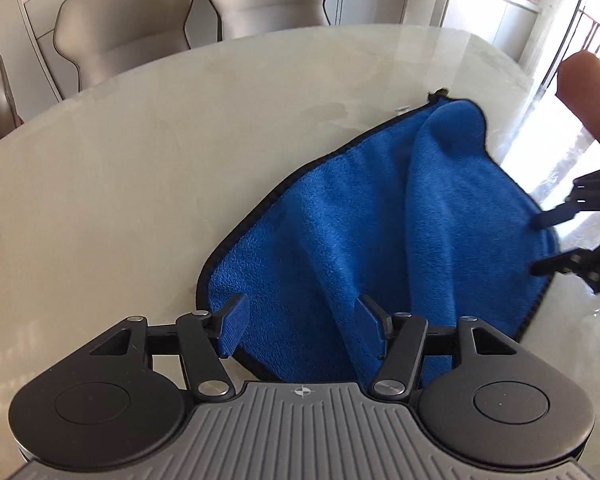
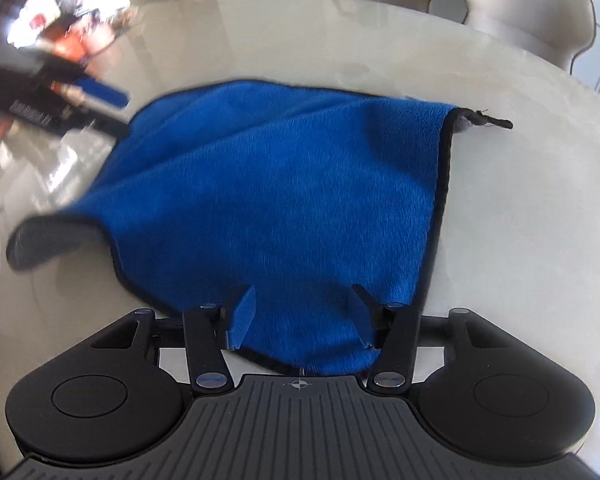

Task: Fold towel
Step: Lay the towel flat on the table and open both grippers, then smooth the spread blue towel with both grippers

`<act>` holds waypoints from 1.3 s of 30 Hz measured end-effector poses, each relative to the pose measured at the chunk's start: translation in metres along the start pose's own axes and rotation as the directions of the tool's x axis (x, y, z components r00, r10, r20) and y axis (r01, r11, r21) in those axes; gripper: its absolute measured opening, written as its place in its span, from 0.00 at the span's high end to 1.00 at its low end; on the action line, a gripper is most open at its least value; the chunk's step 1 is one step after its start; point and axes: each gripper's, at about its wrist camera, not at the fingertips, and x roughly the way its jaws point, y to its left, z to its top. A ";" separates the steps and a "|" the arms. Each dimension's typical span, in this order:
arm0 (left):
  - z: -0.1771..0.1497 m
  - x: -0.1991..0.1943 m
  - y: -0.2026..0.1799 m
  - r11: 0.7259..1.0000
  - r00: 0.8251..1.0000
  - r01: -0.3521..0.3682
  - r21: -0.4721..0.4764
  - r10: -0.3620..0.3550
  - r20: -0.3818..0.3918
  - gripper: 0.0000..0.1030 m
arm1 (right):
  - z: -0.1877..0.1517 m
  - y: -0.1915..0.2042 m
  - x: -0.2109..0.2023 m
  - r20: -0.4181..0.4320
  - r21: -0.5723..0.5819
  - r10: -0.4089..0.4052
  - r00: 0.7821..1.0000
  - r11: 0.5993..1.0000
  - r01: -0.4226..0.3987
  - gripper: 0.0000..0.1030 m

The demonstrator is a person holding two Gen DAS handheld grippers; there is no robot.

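Two grippers of ours, left gripper (image 1: 300, 312) and right gripper (image 2: 302, 304), both spread wide over the rumpled blue microfibre towel (image 2: 284, 184), glossy pale table (image 1: 120, 184) beneath.

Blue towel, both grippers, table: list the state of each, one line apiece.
Blue towel: spread on the table, rumpled, not yet folded, one corner flipped to show grey underside.
Left gripper: fingers open, straddling the towel's near edge, nothing clamped.
Right gripper: fingers open over the towel's near edge, nothing clamped.
Table: glossy pale top, towel lying on it.
Chairs: standing at the far side of the table.
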 end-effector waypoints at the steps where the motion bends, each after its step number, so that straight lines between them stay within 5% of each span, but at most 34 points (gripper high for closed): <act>1: -0.001 0.008 0.000 1.000 1.000 -0.006 0.003 0.006 -0.011 0.40 | -0.004 0.002 -0.002 -0.008 -0.011 -0.015 1.000 1.000 0.015 0.48; 8: -0.006 0.031 0.011 1.000 1.000 -0.016 -0.026 0.015 -0.018 0.22 | -0.028 -0.012 -0.022 -0.040 0.163 0.010 0.999 0.987 -0.004 0.48; 12: -0.006 0.036 0.012 0.998 0.998 -0.056 0.020 0.057 -0.010 0.09 | -0.028 -0.003 -0.024 -0.080 0.147 -0.028 0.996 0.988 0.039 0.48; 15: -0.003 0.038 0.017 0.998 0.998 -0.066 0.020 0.067 -0.011 0.09 | -0.036 0.001 -0.030 -0.100 0.159 -0.046 0.994 0.985 0.062 0.48; 18: -0.001 0.041 0.021 0.986 0.987 -0.157 0.054 0.158 -0.007 0.11 | -0.049 -0.003 -0.041 -0.118 0.222 -0.030 0.993 0.973 0.056 0.48; 26: 0.007 0.052 0.027 0.983 0.987 -0.157 0.097 0.158 0.002 0.10 | -0.072 -0.006 -0.060 -0.144 0.303 -0.019 0.989 0.951 0.063 0.49; 32: 0.027 0.063 0.025 0.951 0.970 -0.243 0.191 0.243 0.025 0.07 | -0.075 -0.007 -0.067 -0.157 0.336 -0.009 0.988 0.940 0.062 0.49; 34: 0.034 0.065 0.021 0.940 0.965 -0.261 0.217 0.263 0.023 0.13 | -0.074 -0.005 -0.069 -0.174 0.334 -0.013 0.985 0.940 0.072 0.48; 37: 0.036 0.054 0.011 0.961 0.979 -0.199 0.192 0.201 0.007 0.22 | -0.077 -0.001 -0.070 -0.238 0.331 -0.026 0.971 0.938 0.106 0.41; 39: 0.029 0.036 0.000 0.984 0.992 -0.123 0.131 0.117 0.051 0.22 | -0.075 0.002 -0.073 -0.205 0.343 -0.016 0.979 0.935 0.087 0.41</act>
